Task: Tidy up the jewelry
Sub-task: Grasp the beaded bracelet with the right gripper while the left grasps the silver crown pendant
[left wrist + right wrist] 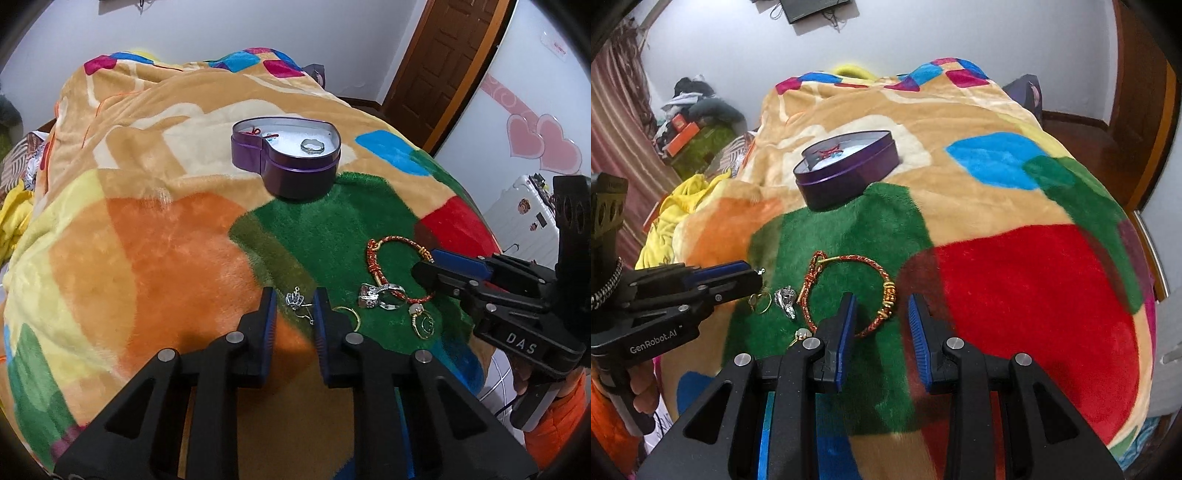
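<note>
A purple heart-shaped tin (295,177) stands open on the blanket, holding a silver ring (312,146) and a red cord piece (258,133); it also shows in the right wrist view (849,181). My left gripper (293,302) is open around a small silver crown charm (295,300). A gold hoop (349,314), a large stone ring (376,297), a pearl and gold earring (423,321) and a red and gold bracelet (391,266) lie on the green patch. My right gripper (882,306) is open just above the bracelet's (849,291) gold beads.
The bed is covered with a patchwork fleece blanket (166,240). A wooden door (443,62) and a wardrobe with pink hearts (535,140) stand to the right. Clothes and boxes (690,129) pile up at the far left.
</note>
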{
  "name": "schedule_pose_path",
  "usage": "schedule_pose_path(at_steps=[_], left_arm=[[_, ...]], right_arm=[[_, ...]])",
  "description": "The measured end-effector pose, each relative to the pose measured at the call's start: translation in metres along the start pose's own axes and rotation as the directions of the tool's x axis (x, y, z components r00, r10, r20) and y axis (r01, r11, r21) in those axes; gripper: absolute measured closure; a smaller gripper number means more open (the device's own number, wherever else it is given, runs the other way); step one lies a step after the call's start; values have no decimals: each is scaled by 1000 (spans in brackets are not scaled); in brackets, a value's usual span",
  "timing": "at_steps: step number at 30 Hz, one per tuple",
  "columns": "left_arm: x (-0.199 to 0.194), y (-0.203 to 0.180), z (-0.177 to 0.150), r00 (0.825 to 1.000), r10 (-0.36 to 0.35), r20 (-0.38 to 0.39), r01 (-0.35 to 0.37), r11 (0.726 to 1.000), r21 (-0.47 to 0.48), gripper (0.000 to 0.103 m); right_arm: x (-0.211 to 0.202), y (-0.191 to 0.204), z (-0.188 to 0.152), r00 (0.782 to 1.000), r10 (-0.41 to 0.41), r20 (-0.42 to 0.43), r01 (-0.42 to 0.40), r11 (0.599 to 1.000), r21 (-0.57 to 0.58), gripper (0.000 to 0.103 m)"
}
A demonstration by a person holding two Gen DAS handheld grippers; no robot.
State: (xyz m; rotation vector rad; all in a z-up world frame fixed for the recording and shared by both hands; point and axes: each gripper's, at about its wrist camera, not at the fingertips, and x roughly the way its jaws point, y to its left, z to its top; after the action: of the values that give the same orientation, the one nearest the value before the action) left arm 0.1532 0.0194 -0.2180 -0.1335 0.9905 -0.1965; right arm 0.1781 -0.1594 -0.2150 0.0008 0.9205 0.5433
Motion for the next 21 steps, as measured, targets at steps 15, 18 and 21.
schedule_pose_path(at_steps=[15, 18, 21], left_arm=[[-14, -4, 6, 999, 24, 46, -25, 1000, 19, 96], [-22, -6, 9, 997, 36, 69, -38, 999, 28, 96], [-31, -7, 13, 995, 35, 96, -38, 999, 30, 95]], right_arm=[[-7, 5, 8, 999, 1, 50, 1, 999, -33, 97], [-14, 4, 12, 997, -3, 75, 5, 1000, -29, 97], [-19, 5, 17, 995, -6, 97, 8, 1000, -27, 97]])
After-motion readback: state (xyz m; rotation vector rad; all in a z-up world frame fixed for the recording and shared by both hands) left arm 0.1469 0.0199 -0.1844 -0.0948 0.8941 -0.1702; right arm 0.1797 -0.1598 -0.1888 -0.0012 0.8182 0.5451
